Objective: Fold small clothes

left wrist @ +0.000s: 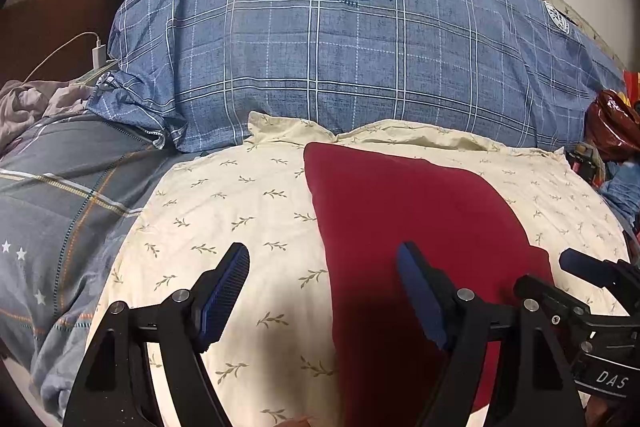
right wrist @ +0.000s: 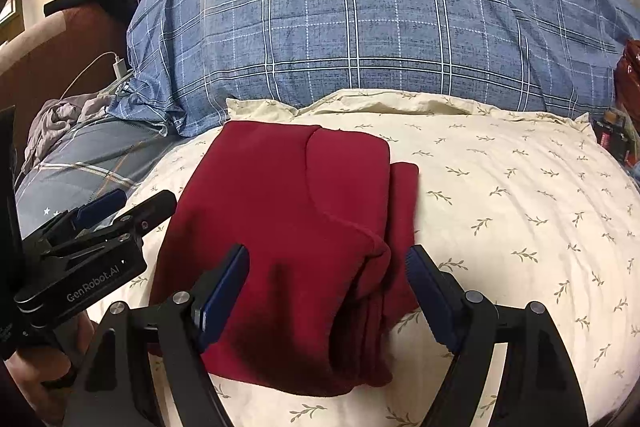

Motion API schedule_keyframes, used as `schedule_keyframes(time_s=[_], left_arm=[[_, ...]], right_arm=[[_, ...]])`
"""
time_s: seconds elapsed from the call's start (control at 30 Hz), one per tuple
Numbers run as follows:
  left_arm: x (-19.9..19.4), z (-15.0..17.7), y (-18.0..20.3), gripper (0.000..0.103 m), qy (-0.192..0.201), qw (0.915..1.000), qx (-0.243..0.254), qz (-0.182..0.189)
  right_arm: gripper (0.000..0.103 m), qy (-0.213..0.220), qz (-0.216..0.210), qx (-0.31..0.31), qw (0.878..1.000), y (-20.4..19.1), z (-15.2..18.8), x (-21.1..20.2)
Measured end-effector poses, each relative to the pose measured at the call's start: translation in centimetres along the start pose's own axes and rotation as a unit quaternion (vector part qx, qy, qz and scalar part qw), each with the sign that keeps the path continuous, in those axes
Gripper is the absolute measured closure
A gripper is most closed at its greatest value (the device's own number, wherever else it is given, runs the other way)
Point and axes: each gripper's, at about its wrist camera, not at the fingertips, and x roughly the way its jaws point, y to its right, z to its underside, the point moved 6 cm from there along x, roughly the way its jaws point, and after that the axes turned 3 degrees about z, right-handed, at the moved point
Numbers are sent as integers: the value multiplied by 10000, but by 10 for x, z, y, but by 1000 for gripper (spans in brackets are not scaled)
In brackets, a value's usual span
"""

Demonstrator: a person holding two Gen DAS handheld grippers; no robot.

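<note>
A dark red garment (right wrist: 288,207) lies folded on a cream leaf-print pillow (right wrist: 500,195), with layered edges along its right side. My right gripper (right wrist: 327,255) hovers open over the garment's near end, and its fingers stand either side of the folded edge without pressing on it. In the left wrist view the garment (left wrist: 400,219) fills the right half. My left gripper (left wrist: 322,259) is open above the garment's left edge and the cream pillow (left wrist: 224,211), holding nothing. Each gripper shows in the other's view: the left gripper (right wrist: 136,203) at the left and the right gripper (left wrist: 548,271) at the right.
A big blue plaid quilt bundle (left wrist: 340,59) rises just behind the pillow. Grey plaid bedding (left wrist: 60,195) lies to the left, near a white charger and cable (left wrist: 98,55). A shiny red bag (left wrist: 612,123) sits at the right. A person's hand (right wrist: 40,367) holds the left gripper.
</note>
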Motion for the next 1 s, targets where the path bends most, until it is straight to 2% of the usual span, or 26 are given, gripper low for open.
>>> schedule_keyframes(time_s=[1.0], left_arm=[[6, 0, -4, 28, -46, 9999, -87, 123]], right_arm=[[21, -136, -36, -92, 9999, -3, 3, 7]])
